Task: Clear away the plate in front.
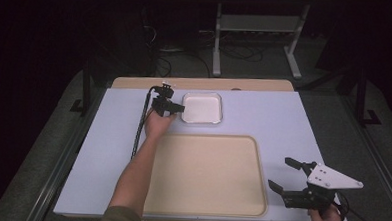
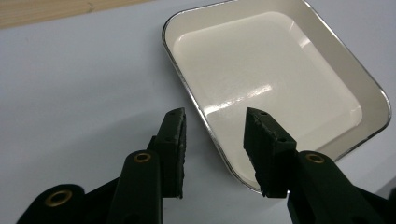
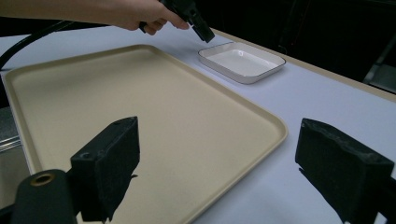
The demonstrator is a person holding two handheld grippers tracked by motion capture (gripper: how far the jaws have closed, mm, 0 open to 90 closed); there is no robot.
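Here, a small white dish with a thin dark rim, flat on the pale blue counter, near its far edge. Nothing inside, just a shiny white bottom. Seen again in the left gripper view and, far off, in the right gripper view.

Right at the dish's left rim, the left gripper, held in a hand and partly spread. One pad over the counter, the other over the inside of the dish, with the rim in the gap between. Not pinching yet, as far as can be seen.

Just in front of the dish, a big tan tray, flat and close to the near edge of the counter.

Off past the tray's right corner, the right gripper, spread wide and holding nothing, well apart from the dish.
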